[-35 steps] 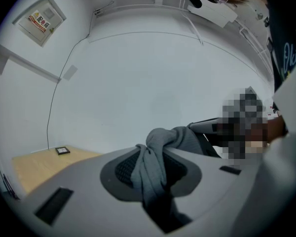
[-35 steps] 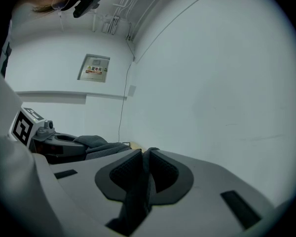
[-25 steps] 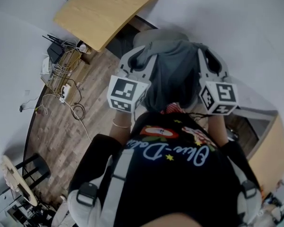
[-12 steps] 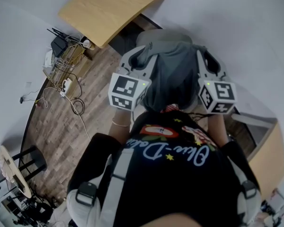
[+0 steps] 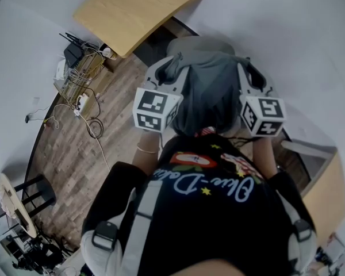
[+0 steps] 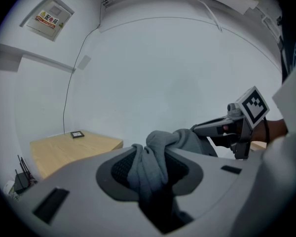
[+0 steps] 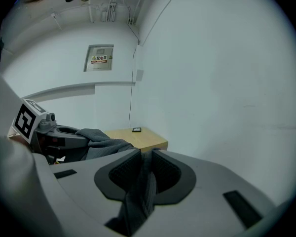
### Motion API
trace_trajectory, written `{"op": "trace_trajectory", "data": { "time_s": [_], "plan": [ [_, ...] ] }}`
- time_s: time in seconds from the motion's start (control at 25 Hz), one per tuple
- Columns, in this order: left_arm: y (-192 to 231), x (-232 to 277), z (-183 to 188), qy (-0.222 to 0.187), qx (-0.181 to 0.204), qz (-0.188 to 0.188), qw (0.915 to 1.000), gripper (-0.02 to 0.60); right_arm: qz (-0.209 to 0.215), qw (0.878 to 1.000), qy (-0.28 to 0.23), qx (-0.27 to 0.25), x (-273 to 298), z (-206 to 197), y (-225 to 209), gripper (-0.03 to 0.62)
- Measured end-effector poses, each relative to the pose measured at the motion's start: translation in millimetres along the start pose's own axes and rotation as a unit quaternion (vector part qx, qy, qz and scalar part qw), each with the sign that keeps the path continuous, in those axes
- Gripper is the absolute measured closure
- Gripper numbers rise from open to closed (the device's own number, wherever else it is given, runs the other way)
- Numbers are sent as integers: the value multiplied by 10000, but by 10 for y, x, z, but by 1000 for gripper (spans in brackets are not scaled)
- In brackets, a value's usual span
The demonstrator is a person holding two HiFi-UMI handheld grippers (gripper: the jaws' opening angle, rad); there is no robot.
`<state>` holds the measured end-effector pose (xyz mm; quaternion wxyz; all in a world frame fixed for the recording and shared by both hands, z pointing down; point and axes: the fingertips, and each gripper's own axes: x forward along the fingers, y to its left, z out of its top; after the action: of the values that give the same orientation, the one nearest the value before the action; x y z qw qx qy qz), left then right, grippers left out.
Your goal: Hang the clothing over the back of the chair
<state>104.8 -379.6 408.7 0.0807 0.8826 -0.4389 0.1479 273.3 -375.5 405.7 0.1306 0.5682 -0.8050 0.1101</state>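
Clothing (image 5: 210, 94): lower edge hidden behind torso (image 5: 213, 206).

White wall (image 5: 287, 27) near ahead, desk (image 5: 132, 13) left

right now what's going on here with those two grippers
A person holds a grey garment up in front of them, a gripper in each hand. The right gripper pinches one edge; the left gripper has a thick bunch of the cloth between its jaws, which are opening. A wooden table stands beyond. I can't clearly make out the chair.
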Motion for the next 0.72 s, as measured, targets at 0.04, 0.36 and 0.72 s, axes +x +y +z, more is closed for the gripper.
{"op": "trace_trajectory", "data": {
  "time_s": [0.04,0.36,0.72],
  "plan": [
    [3,6,-21,23,-18,5,10000,489,10,10000,26,9,0,-13,-3,540],
    [60,46,-141,317,-22,19,9995,459,48,9996,267,-12,67,-103,3,531],
    [78,127,-252,561,-120,-14,9984,437,21,9983,578,-65,118,-211,-65,516]
  ]
}}
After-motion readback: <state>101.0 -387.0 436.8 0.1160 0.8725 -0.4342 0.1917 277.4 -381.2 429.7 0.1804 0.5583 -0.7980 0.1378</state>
